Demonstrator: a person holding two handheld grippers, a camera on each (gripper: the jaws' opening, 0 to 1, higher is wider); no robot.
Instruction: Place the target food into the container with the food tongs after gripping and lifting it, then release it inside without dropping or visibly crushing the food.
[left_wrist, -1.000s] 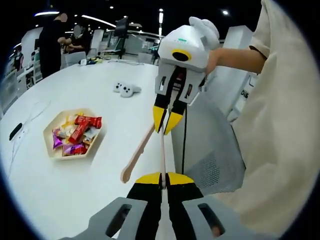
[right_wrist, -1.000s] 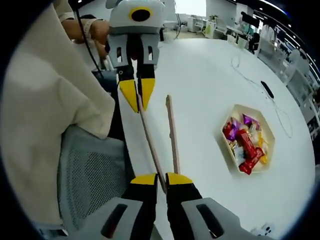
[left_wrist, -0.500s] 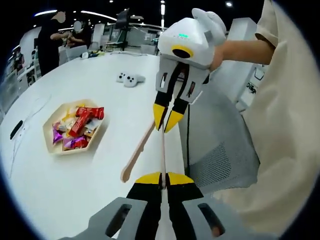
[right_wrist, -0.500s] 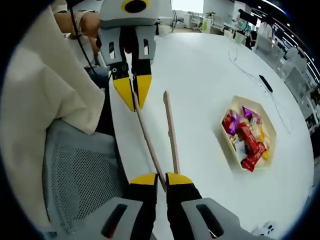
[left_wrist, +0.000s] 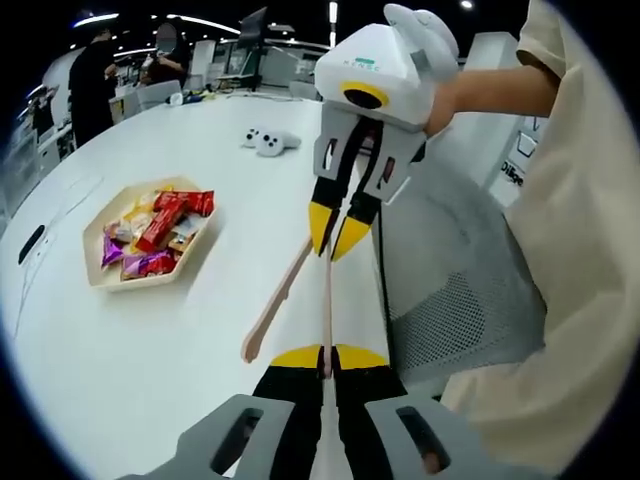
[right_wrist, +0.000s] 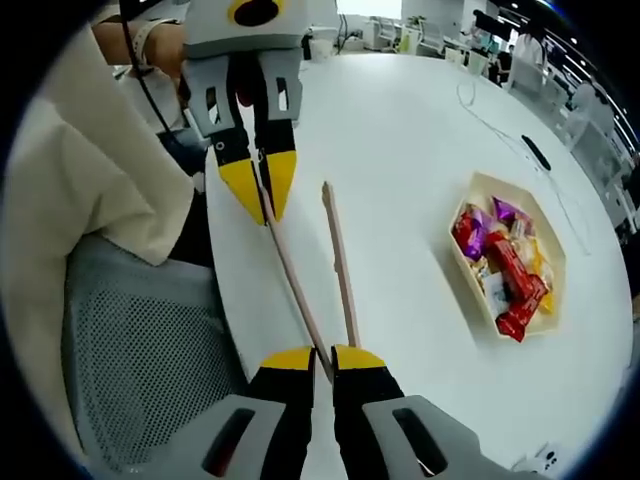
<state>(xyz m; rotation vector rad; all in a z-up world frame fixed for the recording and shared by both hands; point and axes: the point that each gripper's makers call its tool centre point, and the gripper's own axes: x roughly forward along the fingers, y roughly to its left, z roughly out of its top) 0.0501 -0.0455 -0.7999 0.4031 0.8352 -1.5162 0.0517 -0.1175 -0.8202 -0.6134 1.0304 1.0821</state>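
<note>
Pale wooden tongs (left_wrist: 278, 300) hang over the near edge of the white table (left_wrist: 130, 370), held between both grippers. My right gripper (right_wrist: 322, 357) is shut on their joined end. My left gripper (left_wrist: 324, 358) is shut on the tip of one arm; the other arm (right_wrist: 338, 262) sticks out free. In the left gripper view the right gripper (left_wrist: 332, 240) comes down from above. In the right gripper view the left gripper (right_wrist: 258, 205) does the same. A beige hexagonal tray (left_wrist: 140, 284) holds several wrapped snacks (left_wrist: 160, 225), well off to the side; the tray (right_wrist: 456, 262) and snacks (right_wrist: 505, 270) lie to the right.
A grey mesh chair (left_wrist: 450, 300) and the person's cream clothing (left_wrist: 560, 250) crowd the table edge. A white game controller (left_wrist: 268, 142) lies farther back, and a black object (right_wrist: 535, 152) with a cable sits beyond the tray. People stand at the far end of the room.
Both views have drifted slightly, and the two grippers look a little closer to each other. Each still holds its end of the tongs. The tray has not moved.
</note>
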